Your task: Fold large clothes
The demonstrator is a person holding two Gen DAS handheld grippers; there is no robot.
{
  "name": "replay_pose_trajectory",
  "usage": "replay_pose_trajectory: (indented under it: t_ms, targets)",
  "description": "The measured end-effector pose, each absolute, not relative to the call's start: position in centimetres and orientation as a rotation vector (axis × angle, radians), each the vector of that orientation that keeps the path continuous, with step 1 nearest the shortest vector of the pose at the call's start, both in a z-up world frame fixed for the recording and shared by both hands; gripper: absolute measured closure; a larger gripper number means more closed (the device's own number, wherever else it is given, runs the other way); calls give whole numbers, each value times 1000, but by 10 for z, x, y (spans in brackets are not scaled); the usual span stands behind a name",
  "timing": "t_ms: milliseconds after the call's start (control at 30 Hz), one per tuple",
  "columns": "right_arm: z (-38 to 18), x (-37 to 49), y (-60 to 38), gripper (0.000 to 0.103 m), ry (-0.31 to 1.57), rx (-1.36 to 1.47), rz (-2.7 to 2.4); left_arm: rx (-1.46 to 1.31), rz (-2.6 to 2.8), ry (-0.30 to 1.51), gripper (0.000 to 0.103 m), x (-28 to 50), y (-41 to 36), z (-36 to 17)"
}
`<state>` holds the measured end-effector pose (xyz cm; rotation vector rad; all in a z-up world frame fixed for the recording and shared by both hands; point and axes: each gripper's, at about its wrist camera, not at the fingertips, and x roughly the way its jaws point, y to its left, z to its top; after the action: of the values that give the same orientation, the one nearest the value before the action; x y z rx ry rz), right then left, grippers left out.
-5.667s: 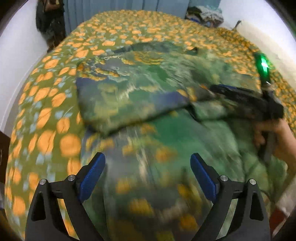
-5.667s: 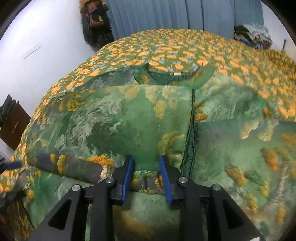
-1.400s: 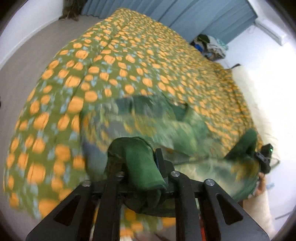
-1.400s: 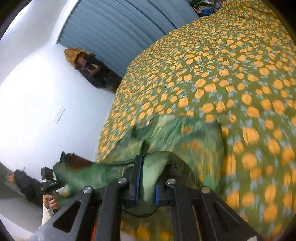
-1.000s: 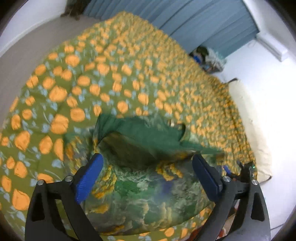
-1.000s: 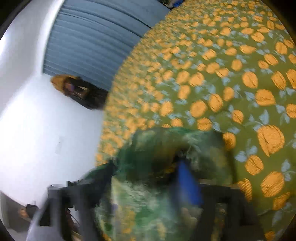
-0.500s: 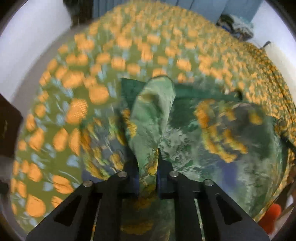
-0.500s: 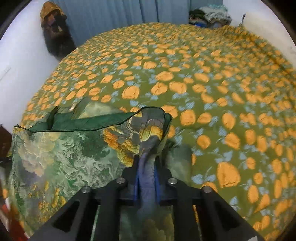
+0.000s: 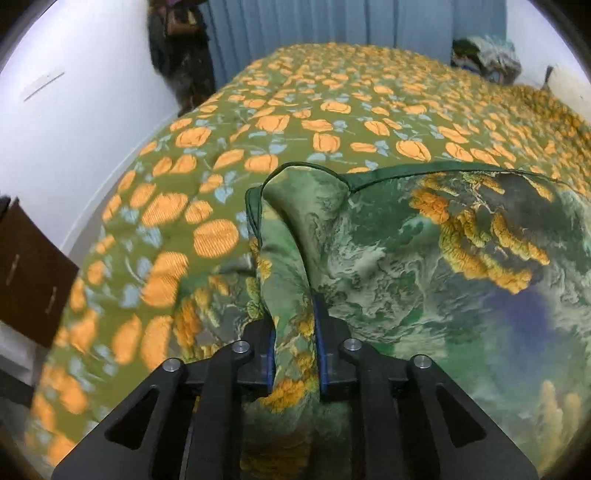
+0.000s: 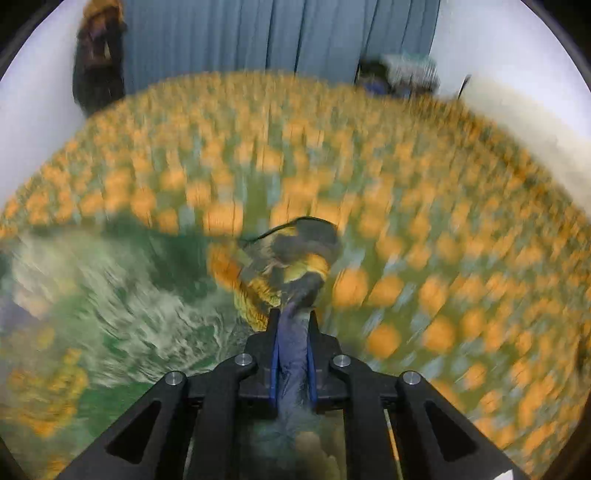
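the garment [image 9: 424, 266], a green cloth printed with pale swirls and orange clusters, lies on the near end of the bed [image 9: 332, 110], on its olive cover dotted with orange flowers. its dark-piped far edge runs left to right across the bed, so its long axis seems to lie crosswise; how far it reaches toward the near side is cut off by the frame.

the left claw [image 9: 294, 354] has a bunched fold of the garment's left corner between its blue pads, and the jaws are opening a little while the cloth still fills the gap between them. the fold rises from the pads as a hump and curls over toward the far side.

the right claw [image 10: 292, 363] is clamped on a twisted strip of the garment [image 10: 110, 295], bluish-grey where it passes between the pads; beyond them the right corner stands up in a small rounded hood.

the right wrist view is heavily smeared, so the cover's print and the garment's surface there are hard to read. far off hang blue curtains [image 9: 314, 22], a dark bundle [image 9: 181, 48] hangs at the far left wall, and a heap of clothes [image 9: 484, 55] sits at the far right, too small to sort out. a brown piece of furniture [image 9: 29, 280] is cut off at the left.
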<state>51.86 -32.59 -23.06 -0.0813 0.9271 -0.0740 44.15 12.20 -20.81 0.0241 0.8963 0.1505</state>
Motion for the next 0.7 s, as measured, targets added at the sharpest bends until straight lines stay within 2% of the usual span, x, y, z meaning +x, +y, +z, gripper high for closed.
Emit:
replay_pose_trajectory:
  t_ms: [167, 467, 700]
  targets:
    - [-248, 513, -323, 88, 861, -84, -86, -18, 152, 852, 80, 434, 127, -212]
    - [-257, 516, -335, 87, 829, 3, -56, -154, 93, 812, 80, 440, 139, -228]
    - [-256, 517, -338, 87, 821, 35, -41, -149, 95, 815, 80, 442, 136, -225]
